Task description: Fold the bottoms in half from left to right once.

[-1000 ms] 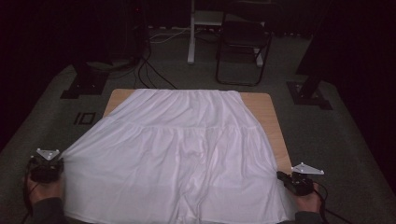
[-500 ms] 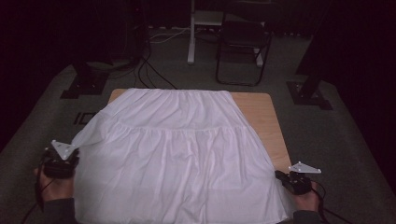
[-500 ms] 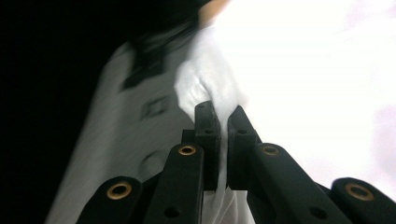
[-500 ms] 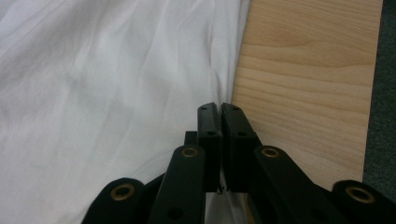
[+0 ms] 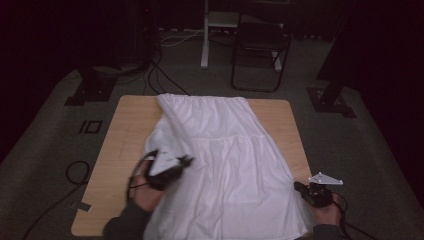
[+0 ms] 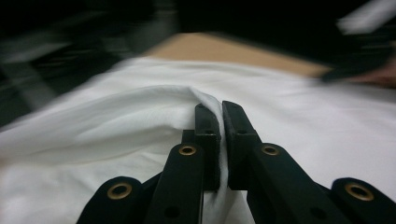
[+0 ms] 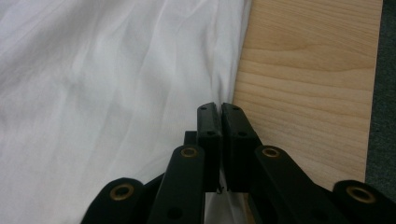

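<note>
A white gathered cotton skirt (image 5: 225,160) lies spread over a light wooden table (image 5: 120,135), its waistband at the far edge and its wide hem toward the person. The left gripper (image 5: 167,165) sits above the near-left part of the cloth with its jaws clamped on a pinch of fabric; in the left gripper view (image 6: 219,135) a white ridge of cloth rises between the two black jaws, and the left side of the skirt is doubled over toward the middle. The right gripper (image 5: 312,192) rests at the near-right corner, jaws pressed together on the skirt's edge where it meets the bare wood, as the right gripper view (image 7: 219,140) shows.

This looks like the first fold of the skirt, left side carried across to the right while the right corner is anchored. The next move probably calls for laying the lifted edge down flat, roughly along the skirt's midline or onto the right edge, without dragging the layer beneath, then letting go.
</note>
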Demonstrator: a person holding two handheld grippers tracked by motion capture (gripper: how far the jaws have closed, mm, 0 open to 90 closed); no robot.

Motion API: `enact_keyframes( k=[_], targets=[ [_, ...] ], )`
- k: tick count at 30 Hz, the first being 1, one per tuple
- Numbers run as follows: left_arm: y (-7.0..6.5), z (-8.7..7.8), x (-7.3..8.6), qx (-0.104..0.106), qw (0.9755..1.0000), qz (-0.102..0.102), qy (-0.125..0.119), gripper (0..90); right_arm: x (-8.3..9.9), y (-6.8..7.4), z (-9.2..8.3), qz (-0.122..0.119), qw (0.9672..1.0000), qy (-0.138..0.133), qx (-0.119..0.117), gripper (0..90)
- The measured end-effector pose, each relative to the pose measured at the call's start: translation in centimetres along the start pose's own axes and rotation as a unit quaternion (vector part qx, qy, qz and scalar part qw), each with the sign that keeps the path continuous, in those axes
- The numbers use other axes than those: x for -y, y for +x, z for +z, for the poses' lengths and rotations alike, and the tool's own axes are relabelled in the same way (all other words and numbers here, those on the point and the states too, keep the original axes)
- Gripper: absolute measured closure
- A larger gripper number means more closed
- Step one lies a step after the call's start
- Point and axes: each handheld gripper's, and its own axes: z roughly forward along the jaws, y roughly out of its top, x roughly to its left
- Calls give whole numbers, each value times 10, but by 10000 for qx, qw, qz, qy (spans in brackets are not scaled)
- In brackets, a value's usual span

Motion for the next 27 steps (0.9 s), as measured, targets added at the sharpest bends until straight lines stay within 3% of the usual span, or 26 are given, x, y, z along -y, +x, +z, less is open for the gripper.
enact_keyframes(
  k=[2,3,6,7,8,9,11,14,16,17,18,19,20,21,23,25,27],
  targets=[
    [-20,37,-3,484,9986,120,184,863,0,0,0,10,10000,2,-1,863],
    [-28,54,-2,625,9975,174,286,863,0,0,0,16,10000,3,4,863],
    [-36,94,6,1018,9940,-8,396,823,-1,1,0,51,10000,48,34,848],
    [-35,101,8,1160,9924,-93,394,623,-4,4,-1,38,9997,110,207,683],
    [-34,105,9,1114,9929,-167,375,623,-4,4,-1,38,9997,110,207,683],
    [-33,104,10,1023,9941,-190,313,512,-9,11,-5,44,9994,-10,351,533],
    [-24,95,11,1026,9940,-334,148,494,-14,16,-10,37,9991,-130,405,493],
    [-5,73,16,732,9957,-562,27,466,-32,33,-22,-113,9986,-358,360,470],
    [9,58,25,394,9968,-697,35,465,-45,49,-28,-275,9984,-471,150,495],
    [22,43,38,138,9959,-896,63,465,-56,66,-29,-440,9975,-554,-72,522],
    [22,43,38,138,9959,-896,63,465,-56,66,-29,-440,9975,-554,-72,522],
    [29,36,46,-30,9950,-990,82,465,-61,75,-28,-486,9971,-554,-211,533],
    [35,29,54,-198,9939,-1081,137,464,-68,92,-22,-605,9952,-576,-505,538],
    [41,23,63,-348,9924,-1163,194,464,-68,92,-22,-605,9952,-576,-505,538],
    [52,14,81,-682,9888,-1280,360,457,-74,109,-13,-746,9935,-523,-687,512],
    [60,7,99,-950,9841,-1386,572,452,-79,128,2,-948,9912,-412,-827,474],
    [67,3,117,-1275,9786,-1367,863,445,-80,134,6,-947,9909,-395,-868,464]
  ],
)
